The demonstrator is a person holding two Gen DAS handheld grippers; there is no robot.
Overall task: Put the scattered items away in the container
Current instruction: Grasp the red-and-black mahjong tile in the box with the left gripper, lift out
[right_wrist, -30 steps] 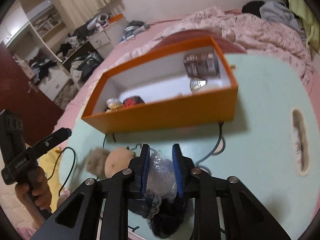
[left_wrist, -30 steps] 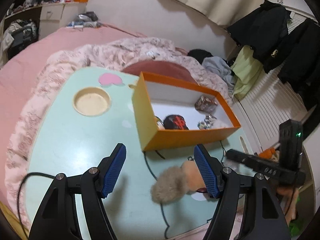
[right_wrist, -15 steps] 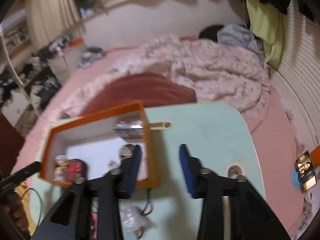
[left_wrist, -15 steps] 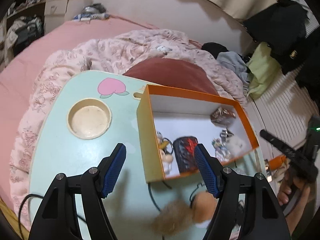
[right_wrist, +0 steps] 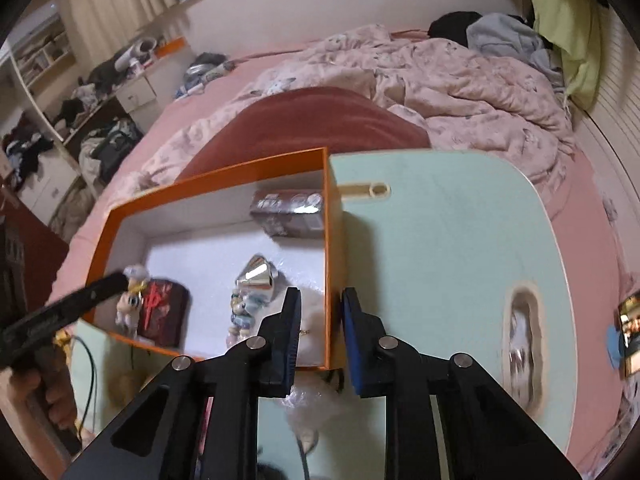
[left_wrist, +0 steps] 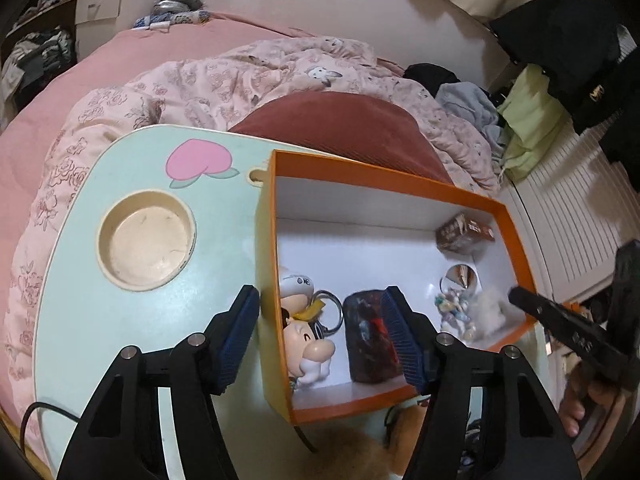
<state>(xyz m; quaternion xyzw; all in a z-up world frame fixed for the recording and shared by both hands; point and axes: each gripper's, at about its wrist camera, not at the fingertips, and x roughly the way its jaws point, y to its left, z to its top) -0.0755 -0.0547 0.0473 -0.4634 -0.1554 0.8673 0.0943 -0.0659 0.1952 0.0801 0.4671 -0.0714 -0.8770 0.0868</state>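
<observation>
over the mint-green table [left_wrist: 100, 320] both grippers straddle opposite end walls of the orange box [left_wrist: 380, 178], apparently to steady or shift it; left gripper [left_wrist: 320, 340] is closing with nothing pinched yet, right gripper [right_wrist: 320, 332] is narrowing on the wall, contact unclear. inside sit a cartoon keychain [left_wrist: 306, 340], dark pouch [left_wrist: 370, 340], silver cone [right_wrist: 256, 274], while a fluffy pom-pom [left_wrist: 348, 452] and crinkly plastic bag [right_wrist: 312, 404] wait outside beside a black cable [left_wrist: 40, 410] that could snag

Each hand-held gripper is black plastic: two angular arms with triangular cut-outs, round silver screw heads at the joints, and blue ribbed pads. Left hand-held gripper [left_wrist: 320, 336]; right hand-held gripper [right_wrist: 320, 332]. A bare hand [left_wrist: 588, 404] shows no sleeve.
</observation>
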